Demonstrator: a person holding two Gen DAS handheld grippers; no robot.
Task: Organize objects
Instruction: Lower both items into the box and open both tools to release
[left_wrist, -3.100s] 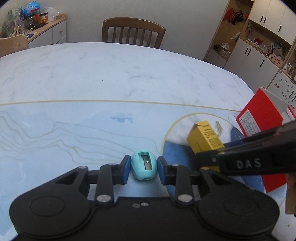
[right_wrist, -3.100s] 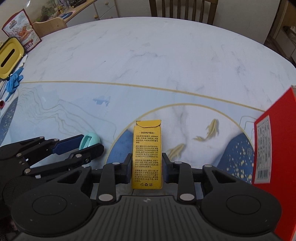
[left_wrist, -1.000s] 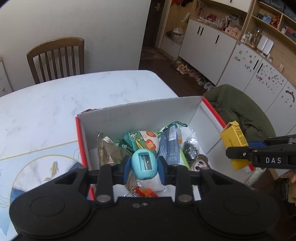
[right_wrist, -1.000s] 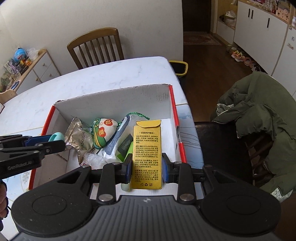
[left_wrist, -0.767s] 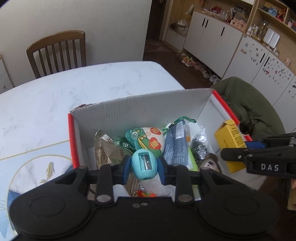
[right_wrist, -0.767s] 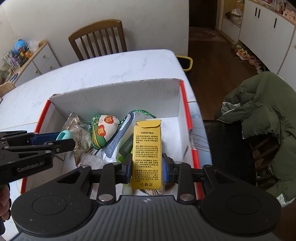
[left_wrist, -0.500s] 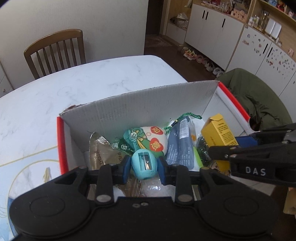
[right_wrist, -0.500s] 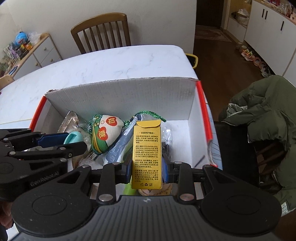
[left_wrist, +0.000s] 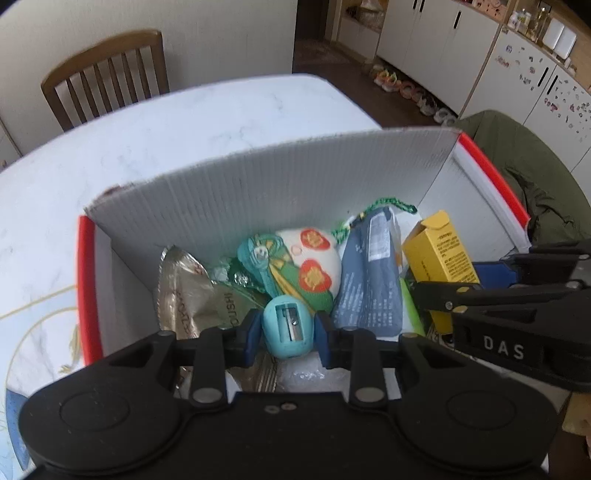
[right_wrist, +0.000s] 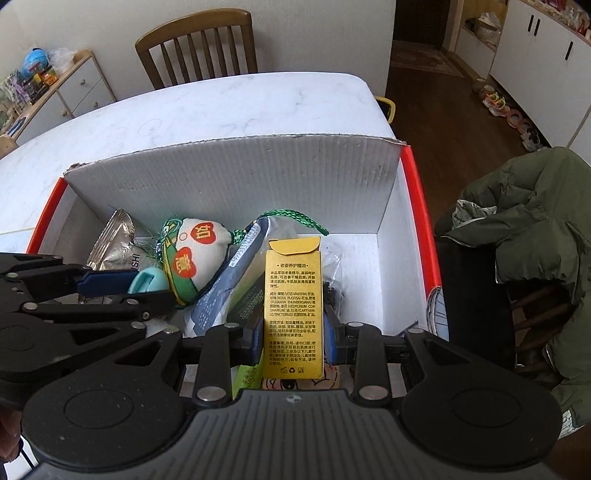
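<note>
Two tools hang over the open box (right_wrist: 236, 173) to unload: left tool (left_wrist: 288, 334) clamps the teal sharpener (left_wrist: 287, 332); at its 3 o'clock, right tool (right_wrist: 293, 341) pinches the yellow carton (right_wrist: 293, 314).

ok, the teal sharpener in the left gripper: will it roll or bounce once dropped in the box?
Probably rolls a little: the sharpener is egg-shaped with smooth rounded sides. It looks like small, light plastic, so likely a soft landing. The packets and stuffed pouch under it in the box should cushion and trap it.
</note>
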